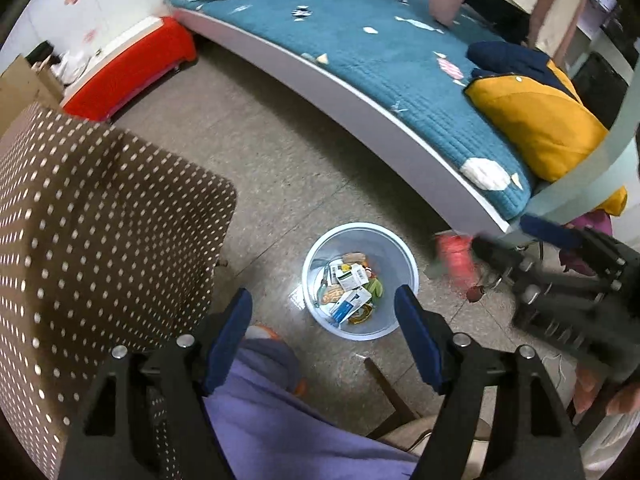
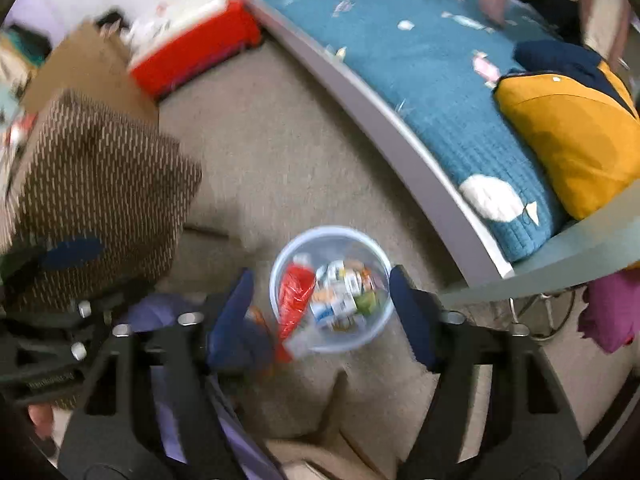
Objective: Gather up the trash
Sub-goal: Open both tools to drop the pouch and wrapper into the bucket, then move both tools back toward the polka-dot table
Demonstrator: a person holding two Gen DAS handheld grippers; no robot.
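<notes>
A pale blue bin [image 1: 352, 236] stands on the floor beside the bed, with several wrappers and small cartons inside. My left gripper [image 1: 323, 292] hangs above its near side, open and with nothing between its pads. A red wrapper [image 1: 456, 260] shows blurred in the air just below my right gripper [image 1: 504, 236], to the right of the bin. In the right wrist view my right gripper [image 2: 320, 280] is open over the bin [image 2: 332, 240]. There the red wrapper [image 2: 294, 300] lies loose across the bin's left rim, touching neither pad. One blue pad [image 2: 72, 251] of the left gripper shows at the far left.
A bed with a teal quilt [image 1: 380, 60] and a yellow and navy cushion [image 1: 540, 120] runs along the right. A brown dotted cover [image 1: 100, 220] fills the left, a red box [image 1: 132, 68] sits behind it. A purple trouser leg [image 1: 272, 400] and a wooden leg [image 1: 392, 392] lie below the grippers.
</notes>
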